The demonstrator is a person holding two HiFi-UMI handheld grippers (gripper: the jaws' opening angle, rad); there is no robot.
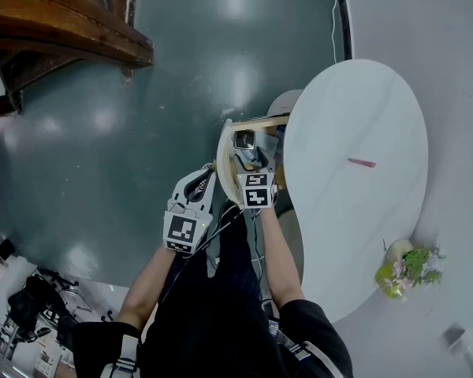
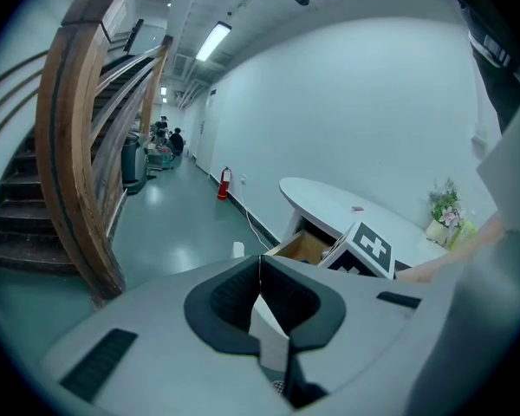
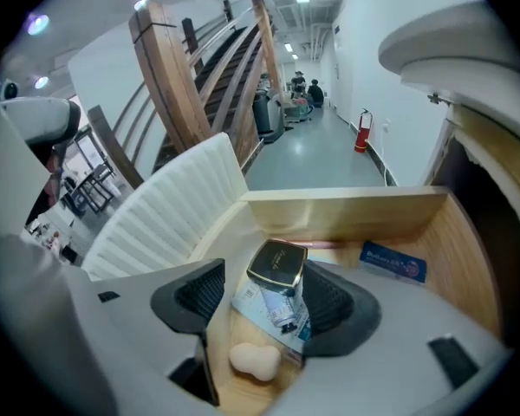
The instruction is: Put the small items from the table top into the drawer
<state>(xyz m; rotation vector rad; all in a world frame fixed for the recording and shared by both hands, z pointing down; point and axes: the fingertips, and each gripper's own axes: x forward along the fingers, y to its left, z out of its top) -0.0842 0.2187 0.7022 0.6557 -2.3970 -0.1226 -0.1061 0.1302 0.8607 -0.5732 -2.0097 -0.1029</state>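
Observation:
The wooden drawer [image 1: 225, 154] stands pulled out from the white oval table [image 1: 355, 116]. My right gripper [image 1: 251, 157] hangs over it, open [image 3: 264, 297]. Below and between its spread pads lies a black compact with a gold rim [image 3: 277, 263], resting on a printed packet [image 3: 269, 312]. A beige sponge [image 3: 253, 362] and a blue box [image 3: 393, 263] also lie in the drawer [image 3: 347, 206]. A small red item [image 1: 361, 162] remains on the table top. My left gripper [image 1: 203, 178] is left of the drawer over the floor, shut [image 2: 260, 276] and empty.
A vase of flowers [image 1: 410, 268] stands at the table's near end. A wooden staircase [image 1: 63, 30] rises at the upper left, with green floor [image 1: 142, 132] between it and the drawer. The white ribbed drawer front [image 3: 169, 202] faces outward. People stand far down the corridor [image 2: 169, 137].

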